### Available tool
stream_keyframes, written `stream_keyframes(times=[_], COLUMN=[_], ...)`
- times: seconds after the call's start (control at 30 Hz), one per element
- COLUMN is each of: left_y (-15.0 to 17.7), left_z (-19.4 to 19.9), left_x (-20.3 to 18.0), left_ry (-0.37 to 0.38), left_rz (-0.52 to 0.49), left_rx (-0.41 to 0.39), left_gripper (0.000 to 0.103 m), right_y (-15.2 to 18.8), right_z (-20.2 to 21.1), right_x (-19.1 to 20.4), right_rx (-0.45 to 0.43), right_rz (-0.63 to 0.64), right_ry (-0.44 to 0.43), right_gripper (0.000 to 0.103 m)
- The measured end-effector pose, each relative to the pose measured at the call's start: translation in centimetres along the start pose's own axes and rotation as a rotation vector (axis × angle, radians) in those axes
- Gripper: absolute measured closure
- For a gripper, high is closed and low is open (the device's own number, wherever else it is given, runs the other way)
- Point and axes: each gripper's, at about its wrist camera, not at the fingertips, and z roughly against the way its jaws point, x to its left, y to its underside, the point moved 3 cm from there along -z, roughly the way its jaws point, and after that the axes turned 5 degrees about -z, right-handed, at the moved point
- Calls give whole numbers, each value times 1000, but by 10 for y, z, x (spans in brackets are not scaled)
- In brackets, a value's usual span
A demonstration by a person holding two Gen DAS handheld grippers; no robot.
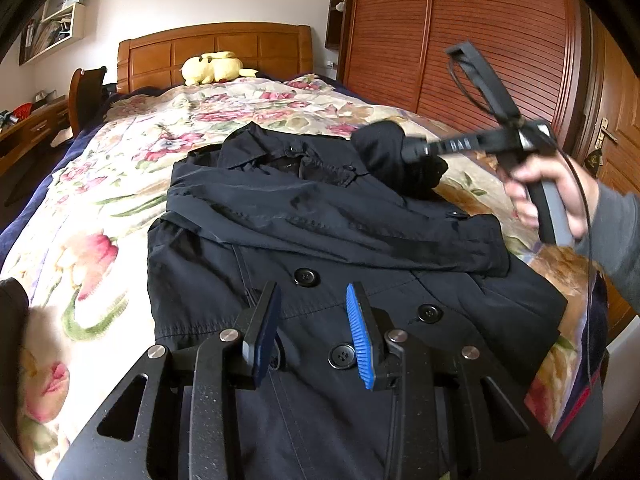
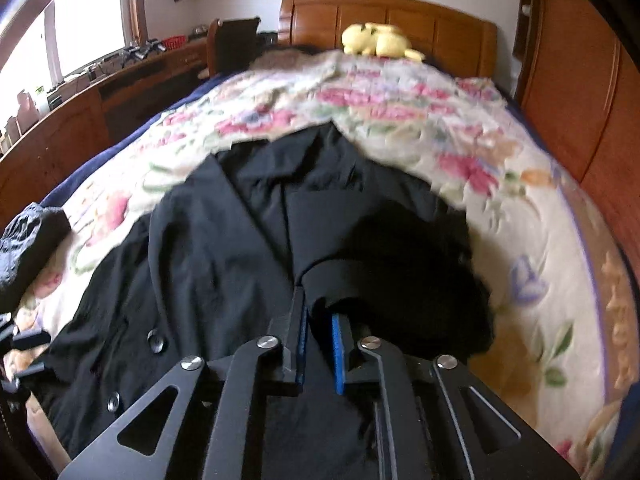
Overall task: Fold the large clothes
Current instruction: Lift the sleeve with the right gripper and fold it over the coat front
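A black double-breasted coat (image 1: 320, 220) (image 2: 224, 240) lies front up on the floral quilt (image 1: 120, 184), collar toward the headboard. My left gripper (image 1: 313, 288) hovers open over its buttoned front, nothing between its fingers. A hand (image 1: 548, 184) holds my right gripper (image 1: 408, 150) (image 2: 318, 304) at the coat's right shoulder. The cuff of the right sleeve (image 1: 384, 140) (image 2: 380, 272) sits bunched and raised at its tips. The jaws stand a little apart with cloth lying loose between them.
A yellow plush toy (image 1: 212, 66) (image 2: 376, 40) rests by the wooden headboard. A slatted wardrobe (image 1: 460, 40) stands close along the bed's right side. A desk (image 2: 120, 76) and chair are at the left. Another dark garment (image 2: 28, 236) lies at the quilt's left edge.
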Motion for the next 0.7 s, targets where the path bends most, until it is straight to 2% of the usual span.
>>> stream_keyframes(times=[0.03, 0.07, 0.1, 0.2, 0.3, 0.37, 0.43, 0.47, 0.5, 0.57, 0.7], left_y=[0, 0, 0, 1, 2, 2, 3, 3, 3, 3, 4], left_z=[0, 0, 0, -1, -3, -4, -5, -5, -6, -7, -8], left_x=[0, 0, 0, 0, 0, 0, -1, -1, -1, -2, -1], left_ry=[0, 0, -1, -3, -6, -8, -7, -8, -9, -12, -16], left_rz=[0, -1, 0, -2, -2, -3, -4, -3, -4, -7, -8], left_rx=[0, 0, 1, 6, 10, 15, 16, 17, 18, 20, 24], left_gripper=[68, 68, 68, 68, 68, 68, 68, 68, 68, 68, 68], right_y=[9, 17, 14, 19, 9, 5, 4, 5, 5, 6, 3], right_z=[-2, -3, -9, -8, -10, 9, 24, 29, 29, 21, -16], right_x=[2, 3, 2, 0, -5, -12, -20, -23, -28, -40, -73], right_rx=[21, 37, 48, 53, 45, 14, -19, -30, -37, -26, 22], right_rz=[-5, -1, 5, 34, 59, 59, 43, 33, 21, -22, -132], right_ry=[-18, -24, -24, -4, 25, 49, 76, 94, 109, 130, 198], right_gripper=[75, 64, 58, 54, 54, 52, 43, 35, 28, 24, 23])
